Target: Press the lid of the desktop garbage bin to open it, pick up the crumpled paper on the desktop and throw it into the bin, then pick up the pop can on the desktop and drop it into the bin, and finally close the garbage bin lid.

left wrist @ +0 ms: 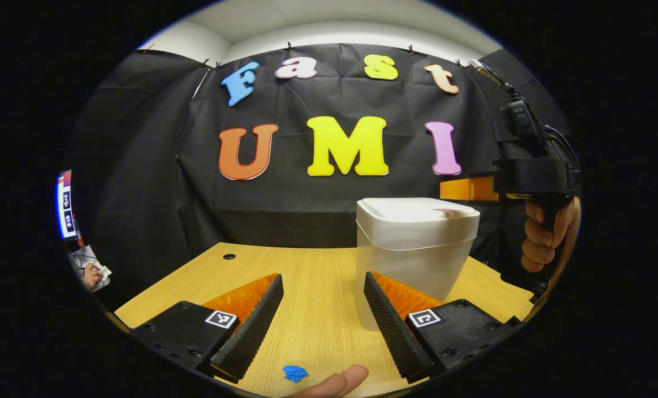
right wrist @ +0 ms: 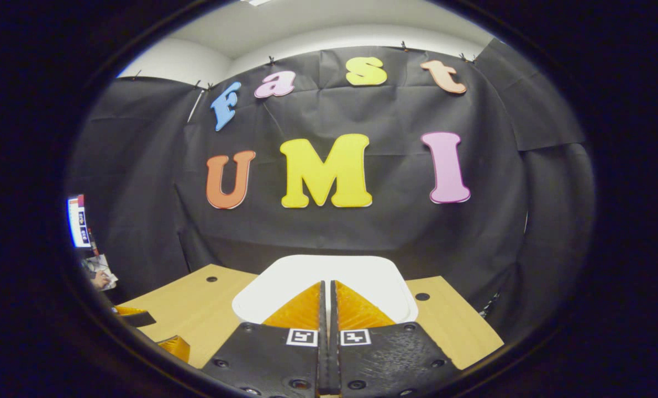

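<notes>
The right tool (right wrist: 326, 309), fingers together, hovers over the bin's lid (right wrist: 329, 273), seemingly unopened, while the left tool (left wrist: 323, 309) waits apart above the bench (left wrist: 317, 276).

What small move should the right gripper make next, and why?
Probably lower the right gripper straight down to press the lid. Its fingers are shut together and sit above the white lid, which looks closed on the bin. The left gripper is open and holds nothing, so opening the bin comes first.
</notes>
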Demonstrator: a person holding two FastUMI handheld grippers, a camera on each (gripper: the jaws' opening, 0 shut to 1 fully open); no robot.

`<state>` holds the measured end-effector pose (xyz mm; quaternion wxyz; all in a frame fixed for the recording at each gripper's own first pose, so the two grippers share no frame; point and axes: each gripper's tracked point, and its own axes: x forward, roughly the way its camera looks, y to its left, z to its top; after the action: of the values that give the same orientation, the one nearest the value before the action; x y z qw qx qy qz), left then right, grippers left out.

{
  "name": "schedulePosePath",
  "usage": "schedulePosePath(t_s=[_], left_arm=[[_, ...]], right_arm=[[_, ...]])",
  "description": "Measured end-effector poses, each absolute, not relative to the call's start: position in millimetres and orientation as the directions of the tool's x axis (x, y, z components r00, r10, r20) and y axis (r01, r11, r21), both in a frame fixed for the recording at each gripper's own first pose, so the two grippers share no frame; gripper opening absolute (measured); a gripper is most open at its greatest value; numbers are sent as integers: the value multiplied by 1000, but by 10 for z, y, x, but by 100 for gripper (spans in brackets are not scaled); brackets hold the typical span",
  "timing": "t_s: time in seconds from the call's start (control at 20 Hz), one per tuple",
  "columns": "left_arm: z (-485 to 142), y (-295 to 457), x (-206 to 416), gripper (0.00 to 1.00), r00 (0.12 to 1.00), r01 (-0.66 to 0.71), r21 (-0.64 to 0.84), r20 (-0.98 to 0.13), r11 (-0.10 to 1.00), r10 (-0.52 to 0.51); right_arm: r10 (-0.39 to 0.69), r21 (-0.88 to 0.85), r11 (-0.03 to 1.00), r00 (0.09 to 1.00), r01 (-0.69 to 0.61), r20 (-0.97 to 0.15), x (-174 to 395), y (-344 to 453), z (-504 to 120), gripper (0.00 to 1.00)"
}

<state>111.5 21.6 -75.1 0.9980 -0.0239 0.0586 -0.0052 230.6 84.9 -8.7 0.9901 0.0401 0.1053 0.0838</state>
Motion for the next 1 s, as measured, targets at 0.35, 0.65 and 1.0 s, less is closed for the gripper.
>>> schedulePosePath(t_s=[0.35, 0.65, 1.0], left_arm=[[-734, 233, 954, 96, 995, -25, -48, -100, 999, 20], [-556, 219, 520, 97, 996, -56, -59, -66, 997, 52], [-364, 121, 21, 96, 994, -79, -110, -87, 991, 70]], right_arm=[[245, 79, 969, 937, -233, -250, 2266, 1086, -331, 0], [345, 222, 931, 900, -290, -267, 2321, 1020, -329, 1], [311, 117, 947, 942, -298, -122, 1309, 811, 257, 37]])
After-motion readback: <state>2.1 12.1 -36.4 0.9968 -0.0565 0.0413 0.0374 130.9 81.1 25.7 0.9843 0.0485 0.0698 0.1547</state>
